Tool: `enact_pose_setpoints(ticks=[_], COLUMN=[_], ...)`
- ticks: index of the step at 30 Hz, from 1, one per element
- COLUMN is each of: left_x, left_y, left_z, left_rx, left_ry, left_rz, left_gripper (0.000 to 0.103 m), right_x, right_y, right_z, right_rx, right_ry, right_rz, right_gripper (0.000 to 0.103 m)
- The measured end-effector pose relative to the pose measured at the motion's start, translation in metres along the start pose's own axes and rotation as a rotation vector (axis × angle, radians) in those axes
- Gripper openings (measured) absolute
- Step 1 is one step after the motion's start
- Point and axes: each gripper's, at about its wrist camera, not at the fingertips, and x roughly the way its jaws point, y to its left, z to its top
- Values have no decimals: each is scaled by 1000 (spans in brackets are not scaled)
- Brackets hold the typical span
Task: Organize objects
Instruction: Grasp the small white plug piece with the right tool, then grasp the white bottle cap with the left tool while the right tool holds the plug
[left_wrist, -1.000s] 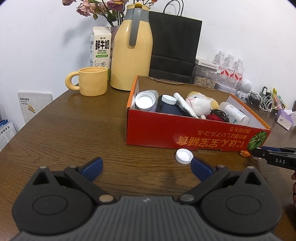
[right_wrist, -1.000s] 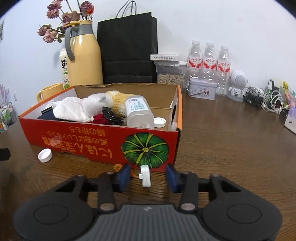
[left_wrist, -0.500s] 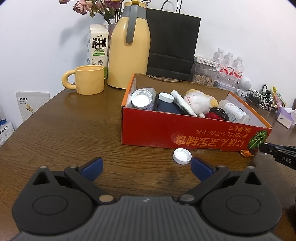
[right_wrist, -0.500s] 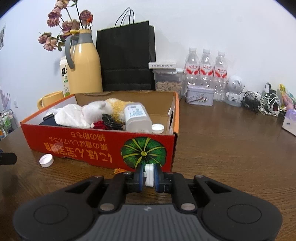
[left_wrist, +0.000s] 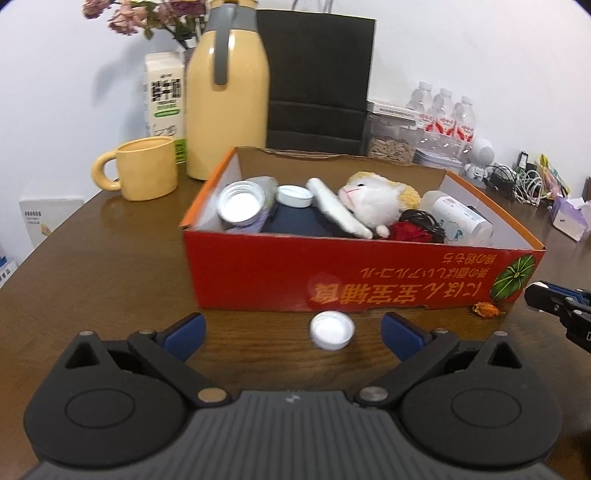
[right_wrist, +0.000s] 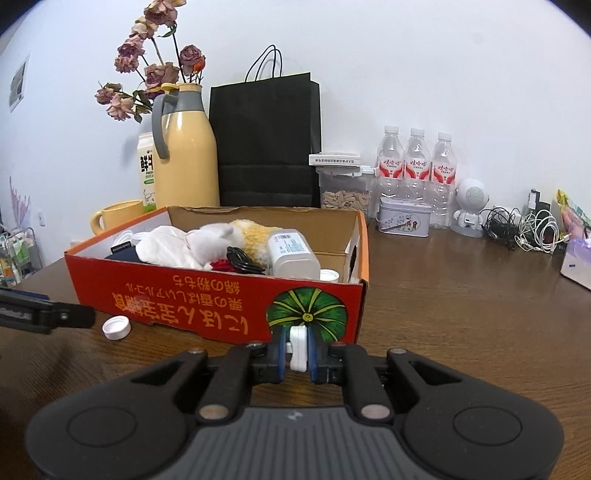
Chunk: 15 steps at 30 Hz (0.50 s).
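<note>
Dark wooden table (right_wrist: 461, 295) against a plain white wall (right_wrist: 406, 74)

A dark brown wooden table (left_wrist: 110, 266) carries a red cardboard box (left_wrist: 332, 277) beyond the left fingers (left_wrist: 184, 330). A white plastic bottle cap (left_wrist: 331, 329) lies between those fingers, nearer the right one.

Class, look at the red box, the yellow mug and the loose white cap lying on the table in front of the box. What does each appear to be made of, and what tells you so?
Red box: printed cardboard, shown by its brown raw inner walls and folded edges.
Yellow mug: probably glazed ceramic, thick-walled with a soft sheen.
White cap: likely moulded plastic, smooth and thin-rimmed.
</note>
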Motion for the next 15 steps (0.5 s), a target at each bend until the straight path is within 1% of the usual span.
enact_pose_setpoints(ticks=[3,4,5,6,7,8,9,10,12,13,14,15], left_x=[9,13,15,18,22,25,27,30,33,33,32,31], left_y=[-12,-16,-20,-23,-26,-28,-30,-31,-31,-31,-31,-30], left_z=[2,3,2,2,2,2,1,-1,-3,-3,-3,-3], left_rx=[39,48,55,66,73,78,81,84,91,92,90,87], left_ry=[1,2,5,11,18,28,38,48,59,51,48,45], left_rz=[4,5,9,15,17,15,11,9,6,8,8,8], left_gripper=[102,101,96,90,86,78,72,70,55,51,39,29], right_x=[-1,-1,-1,-1,-1,0,0,0,0,0,-1,0], right_y=[0,0,0,-1,-1,-1,-1,-1,-1,-1,0,0], right_z=[0,0,0,0,0,0,0,0,0,0,0,0], right_rx=[-1,1,2,3,3,2,2,2,0,0,0,0], right_ry=[-3,-4,-3,-2,-2,-3,-2,-2,-3,-3,-3,-3], right_rz=[2,3,4,5,6,6,7,8,12,13,15,17], right_gripper=[11,11,11,11,11,11,11,11,11,11,11,11])
